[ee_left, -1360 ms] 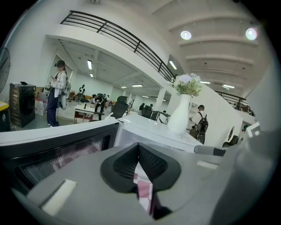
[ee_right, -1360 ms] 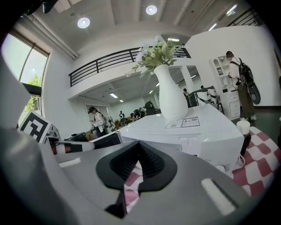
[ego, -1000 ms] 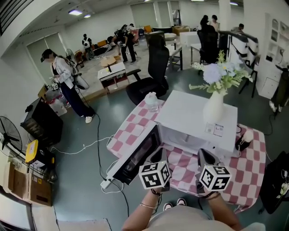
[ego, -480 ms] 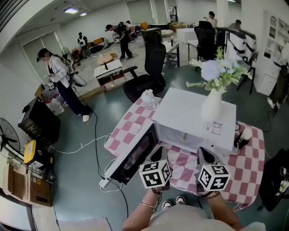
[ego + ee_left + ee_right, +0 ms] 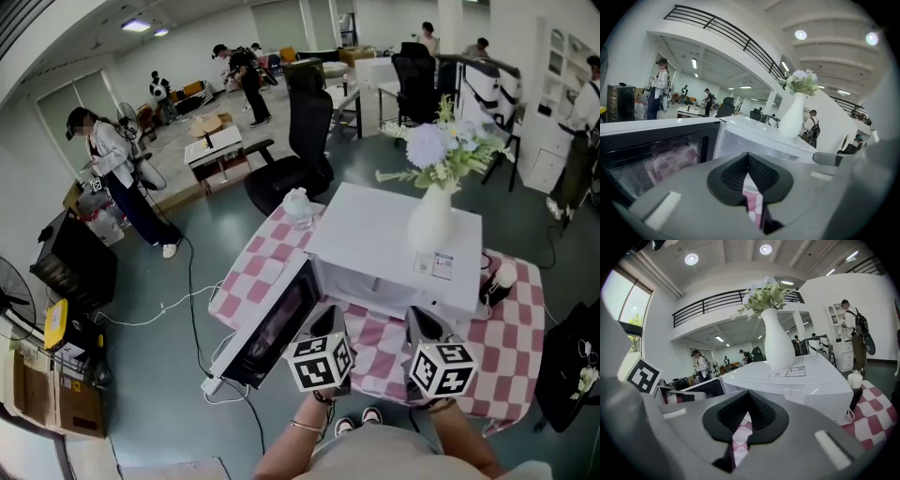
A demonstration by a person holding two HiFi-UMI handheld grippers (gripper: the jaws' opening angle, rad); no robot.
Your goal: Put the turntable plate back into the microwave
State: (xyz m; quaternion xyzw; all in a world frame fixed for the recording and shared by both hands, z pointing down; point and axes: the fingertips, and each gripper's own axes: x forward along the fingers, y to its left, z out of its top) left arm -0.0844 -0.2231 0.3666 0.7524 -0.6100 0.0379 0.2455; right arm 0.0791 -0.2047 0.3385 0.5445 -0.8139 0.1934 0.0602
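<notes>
Left of the microwave (image 5: pixel 394 246), its door (image 5: pixel 272 323) hangs wide open. Just before the microwave's mouth, the left gripper (image 5: pixel 327 319) and, to its right, the right gripper (image 5: pixel 421 321) have their jaws pressed together on nothing. Neither has shifted in the last second. No view shows the turntable plate or the floor inside the microwave. So the plate may already sit inside, or it may lie somewhere out of sight.
</notes>
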